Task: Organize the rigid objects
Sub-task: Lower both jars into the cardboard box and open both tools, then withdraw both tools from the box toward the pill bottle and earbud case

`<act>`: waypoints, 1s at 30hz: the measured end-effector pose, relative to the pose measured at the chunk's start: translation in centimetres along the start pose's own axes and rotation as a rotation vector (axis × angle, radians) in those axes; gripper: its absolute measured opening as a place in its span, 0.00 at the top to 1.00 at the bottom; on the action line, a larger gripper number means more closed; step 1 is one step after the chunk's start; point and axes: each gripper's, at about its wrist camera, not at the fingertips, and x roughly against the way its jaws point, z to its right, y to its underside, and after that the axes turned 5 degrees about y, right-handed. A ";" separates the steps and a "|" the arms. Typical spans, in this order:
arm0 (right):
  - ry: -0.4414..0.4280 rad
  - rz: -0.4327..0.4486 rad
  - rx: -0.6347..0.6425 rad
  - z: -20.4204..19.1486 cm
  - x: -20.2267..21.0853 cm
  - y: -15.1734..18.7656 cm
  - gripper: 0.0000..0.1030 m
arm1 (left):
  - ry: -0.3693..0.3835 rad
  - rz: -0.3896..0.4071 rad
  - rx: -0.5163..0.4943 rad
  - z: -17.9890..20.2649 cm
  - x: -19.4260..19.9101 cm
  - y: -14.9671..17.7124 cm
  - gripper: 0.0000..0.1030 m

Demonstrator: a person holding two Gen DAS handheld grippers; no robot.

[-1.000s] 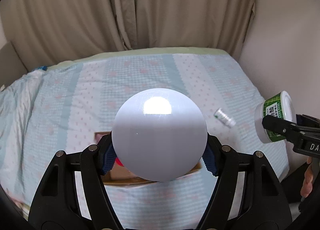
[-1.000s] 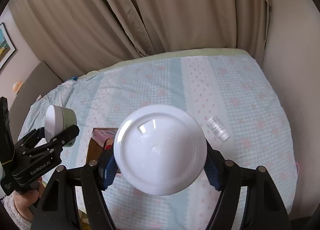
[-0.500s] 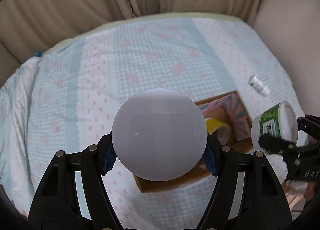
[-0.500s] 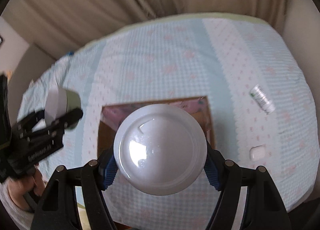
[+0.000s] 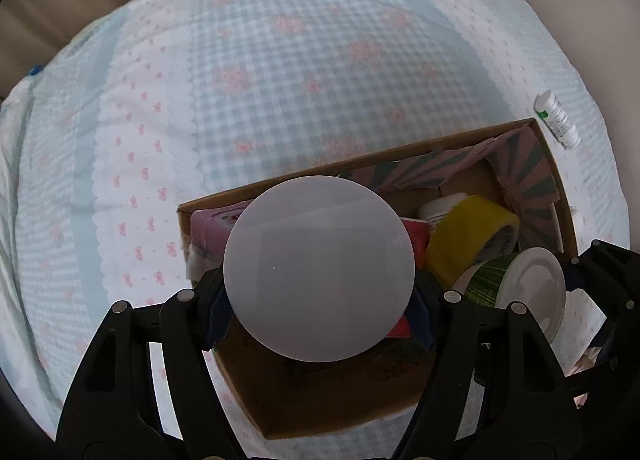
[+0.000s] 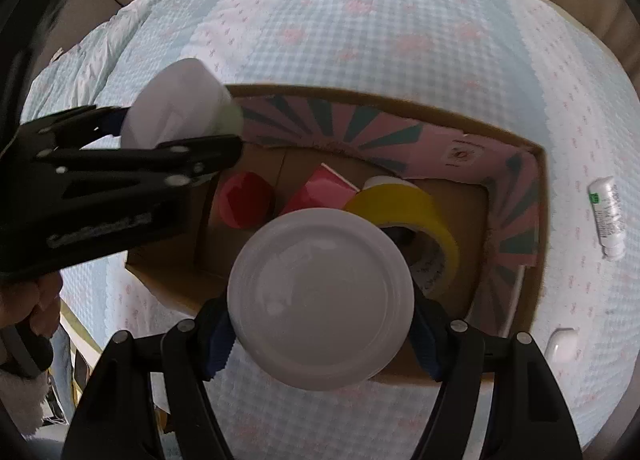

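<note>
Both tongs have tipped downward over the past second, so I no longer see curtains; the cardboard box (image 5: 558,195) now fills the middle of each view, resting on a bed (image 5: 280,59) with a pale blue checked cover.

My left tongs (image 5: 319,306) are clamped on a round white jar (image 5: 319,280), its flat end facing the camera, held above the left part of the box. From the right wrist view the same jar (image 6: 180,107) sits over the box's far left corner, a pale green band showing at its far end.

My right tongs (image 6: 320,334) are clamped on a second jar with a white lid (image 6: 320,294), held above the near edge of the box (image 6: 400,103). From the left wrist view this jar (image 5: 516,288) shows a green label.

Inside the box I see a roll of yellow tape (image 6: 412,215), a red cup (image 6: 246,205) and a pink carton (image 6: 324,193) beside it. Pink and teal striped paper lines the far and right walls.

A small white tube (image 6: 608,215) lies on the bed just right of the box. A small white object (image 6: 562,346) lies near the box's near right corner; I cannot tell what it is.
</note>
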 end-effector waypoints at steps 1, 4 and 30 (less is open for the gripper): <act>-0.004 0.003 -0.004 0.2 -0.2 0.1 0.33 | 0.007 -0.014 0.006 -0.1 -0.2 -0.2 0.34; -0.007 0.029 -0.031 0.6 -0.3 -0.1 0.32 | 0.039 -0.055 0.022 -0.4 -1.0 -0.6 0.24; 0.090 0.209 -0.125 2.6 7.9 3.3 0.00 | 0.013 0.116 0.049 0.5 9.1 2.7 0.00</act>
